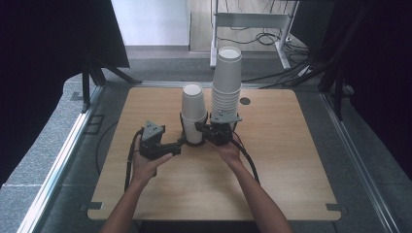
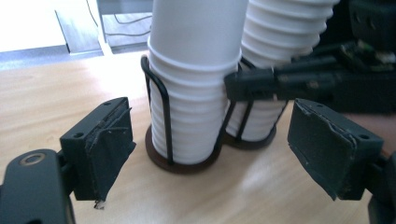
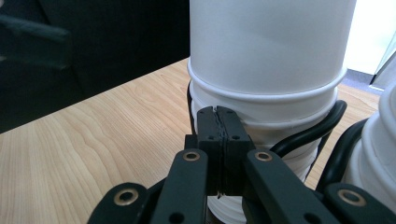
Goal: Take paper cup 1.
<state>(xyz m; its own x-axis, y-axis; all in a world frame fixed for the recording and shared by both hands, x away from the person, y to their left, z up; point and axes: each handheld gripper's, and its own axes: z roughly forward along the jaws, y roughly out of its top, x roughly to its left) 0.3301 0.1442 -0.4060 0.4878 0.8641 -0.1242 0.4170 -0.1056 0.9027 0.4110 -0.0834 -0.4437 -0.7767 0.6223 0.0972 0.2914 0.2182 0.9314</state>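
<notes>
Left hand-held gripper point(image 2: 210, 149) open, short cup stack point(image 2: 196, 84) straight ahead; right hand-held gripper point(image 3: 219, 126) closed empty against it. Centre the stack before squeezing, clear of the wire holder point(image 2: 156, 100).

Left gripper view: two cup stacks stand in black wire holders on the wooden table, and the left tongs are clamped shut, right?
Not quite: in the left gripper view the left tongs stand open, pads apart. The two cup stacks do stand in black wire holders on the wooden table.
</notes>
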